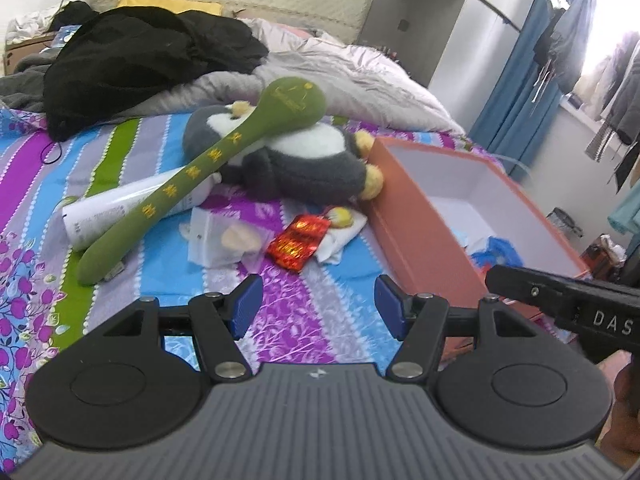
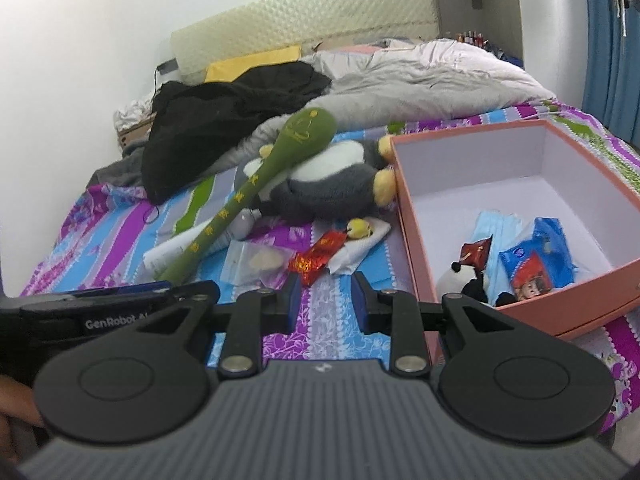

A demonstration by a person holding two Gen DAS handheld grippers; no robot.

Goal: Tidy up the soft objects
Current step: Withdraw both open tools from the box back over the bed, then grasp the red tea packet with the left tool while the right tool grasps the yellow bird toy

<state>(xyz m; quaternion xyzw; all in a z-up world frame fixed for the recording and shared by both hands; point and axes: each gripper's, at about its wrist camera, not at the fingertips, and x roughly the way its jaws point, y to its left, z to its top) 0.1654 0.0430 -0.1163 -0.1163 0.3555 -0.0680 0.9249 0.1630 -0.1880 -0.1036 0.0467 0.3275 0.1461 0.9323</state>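
striped bedsheet point(image 1: 132, 184) under everything. pink box point(image 2: 408, 216) at right, open, holds small panda toy point(image 2: 466, 282) and blue packets. grey penguin plush point(image 1: 304, 160) just left of box, green plush mallet point(image 1: 208, 168) leaning across it. left gripper point(image 1: 319, 304) and right gripper point(image 2: 322, 300) both spread apart, empty, above sheet.

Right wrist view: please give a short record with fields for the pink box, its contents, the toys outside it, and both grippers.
box: open pink cardboard box on striped bedsheet
inside: small panda plush, blue tissue pack
outside: grey-white penguin plush; long green plush mallet leaning across it
left gripper: open, empty
right gripper: open, empty
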